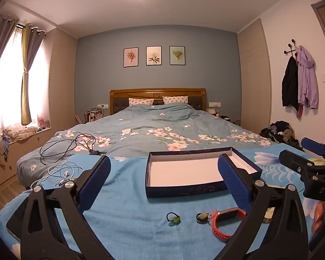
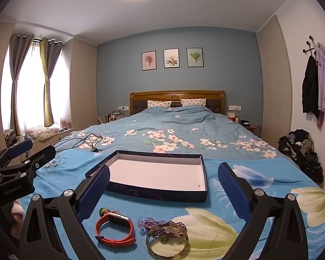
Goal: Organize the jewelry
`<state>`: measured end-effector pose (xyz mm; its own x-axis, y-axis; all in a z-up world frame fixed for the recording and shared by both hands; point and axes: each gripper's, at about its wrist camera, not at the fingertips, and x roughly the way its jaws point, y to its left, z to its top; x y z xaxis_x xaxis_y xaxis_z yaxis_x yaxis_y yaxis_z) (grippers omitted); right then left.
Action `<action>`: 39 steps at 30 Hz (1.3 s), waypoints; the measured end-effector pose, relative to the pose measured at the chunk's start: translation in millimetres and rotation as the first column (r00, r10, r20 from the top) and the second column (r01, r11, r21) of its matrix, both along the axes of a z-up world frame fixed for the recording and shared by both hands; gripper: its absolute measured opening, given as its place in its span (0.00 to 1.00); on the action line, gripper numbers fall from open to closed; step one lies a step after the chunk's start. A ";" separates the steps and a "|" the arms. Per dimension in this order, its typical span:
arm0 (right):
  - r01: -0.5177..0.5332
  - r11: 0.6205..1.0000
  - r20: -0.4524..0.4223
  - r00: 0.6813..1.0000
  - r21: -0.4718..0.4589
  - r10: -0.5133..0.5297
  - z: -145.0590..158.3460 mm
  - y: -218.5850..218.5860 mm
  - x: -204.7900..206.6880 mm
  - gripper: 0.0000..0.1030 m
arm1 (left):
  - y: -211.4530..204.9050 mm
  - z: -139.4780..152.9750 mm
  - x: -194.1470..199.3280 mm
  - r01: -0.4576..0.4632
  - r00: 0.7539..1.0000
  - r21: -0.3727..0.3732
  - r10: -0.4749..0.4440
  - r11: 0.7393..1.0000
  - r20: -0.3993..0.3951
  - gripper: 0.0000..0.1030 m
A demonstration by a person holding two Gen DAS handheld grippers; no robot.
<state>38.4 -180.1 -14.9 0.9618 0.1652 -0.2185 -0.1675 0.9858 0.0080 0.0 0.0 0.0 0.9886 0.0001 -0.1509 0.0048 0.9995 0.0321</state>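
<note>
An empty dark blue box point(image 1: 185, 189) with a white inside sits open on the blue blanket; it also shows in the right wrist view point(image 2: 156, 194). Nearer me lie a red-strapped watch point(image 1: 224, 218), a small black ring with a green stone point(image 1: 173, 218) and another small ring point(image 1: 201, 216). The right wrist view shows the watch point(image 2: 114, 229), a purple bead bracelet point(image 2: 162, 227) and a gold bangle point(image 2: 167, 243). My left gripper point(image 1: 164, 186) is open and empty above the jewelry. My right gripper point(image 2: 163, 189) is open and empty.
Black cables point(image 1: 71, 145) and white earphones point(image 1: 62, 173) lie on the bed at left. The bed with a floral duvet point(image 1: 162, 127) stretches behind the box. A pile of clothes point(image 2: 301, 149) sits on the floor at right. Coats point(image 1: 301, 82) hang on the right wall.
</note>
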 end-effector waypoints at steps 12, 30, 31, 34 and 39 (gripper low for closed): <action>-0.001 1.000 0.004 1.000 -0.010 0.001 -1.0 6.0 -3.4 0.93 | 3.4 0.9 -0.4 -0.002 1.000 -0.020 0.002 1.000 0.000 0.94; -0.006 1.000 -0.013 1.000 0.016 0.006 0.5 -3.1 0.2 0.93 | 1.4 3.2 -0.9 -0.002 1.000 -0.026 0.002 1.000 -0.008 0.94; -0.004 1.000 -0.014 1.000 0.016 0.005 0.6 -3.0 0.1 0.93 | 1.2 3.2 -0.6 -0.002 1.000 -0.026 0.002 1.000 -0.008 0.94; -0.007 1.000 -0.014 1.000 0.019 0.007 0.5 -4.2 0.1 0.93 | 1.5 2.7 -0.4 -0.002 1.000 -0.026 0.001 1.000 -0.007 0.94; -0.007 1.000 -0.015 1.000 0.018 0.007 0.5 -3.9 0.4 0.93 | 1.5 2.7 -0.5 -0.001 1.000 -0.026 0.001 1.000 -0.007 0.94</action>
<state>38.7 -183.9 -14.4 0.9573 0.1758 -0.2296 -0.1740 0.9843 0.0280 -0.5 1.5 2.7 0.9875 -0.0026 -0.1579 0.0036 1.0000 0.0058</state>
